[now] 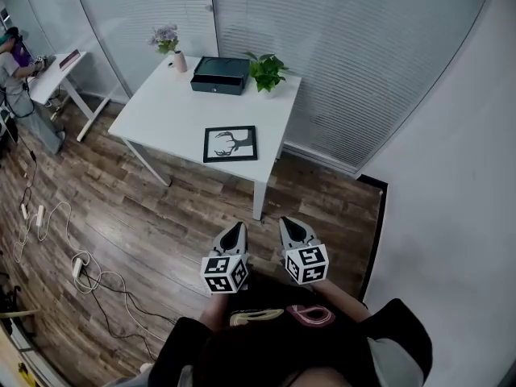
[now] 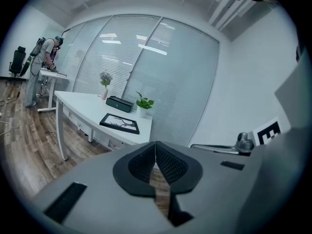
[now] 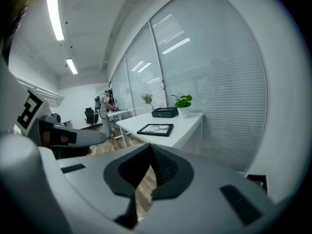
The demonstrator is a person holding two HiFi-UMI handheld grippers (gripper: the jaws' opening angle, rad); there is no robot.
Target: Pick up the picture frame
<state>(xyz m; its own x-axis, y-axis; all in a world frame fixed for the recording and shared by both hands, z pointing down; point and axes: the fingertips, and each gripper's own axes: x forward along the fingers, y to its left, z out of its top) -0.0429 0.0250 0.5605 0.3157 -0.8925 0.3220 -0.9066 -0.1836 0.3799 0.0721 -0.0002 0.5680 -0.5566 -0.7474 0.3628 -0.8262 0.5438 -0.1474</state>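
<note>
A black picture frame (image 1: 230, 143) with a deer-antler print lies flat near the front edge of the white table (image 1: 161, 111). It also shows in the left gripper view (image 2: 120, 123) and the right gripper view (image 3: 155, 129). My left gripper (image 1: 235, 230) and right gripper (image 1: 289, 225) hang side by side over the wooden floor, well short of the table. Both are shut with nothing between the jaws. The left gripper's pads (image 2: 165, 163) meet along their front edge, as do the right gripper's pads (image 3: 161, 167).
On the table's far side stand a dark box (image 1: 219, 75), a potted plant (image 1: 266, 71) and a vase of flowers (image 1: 171, 45). Blinds-covered glass walls rise behind. Cables and a power strip (image 1: 78, 266) lie on the floor at left. A person (image 1: 18, 75) stands at a second desk (image 1: 58, 72) far left.
</note>
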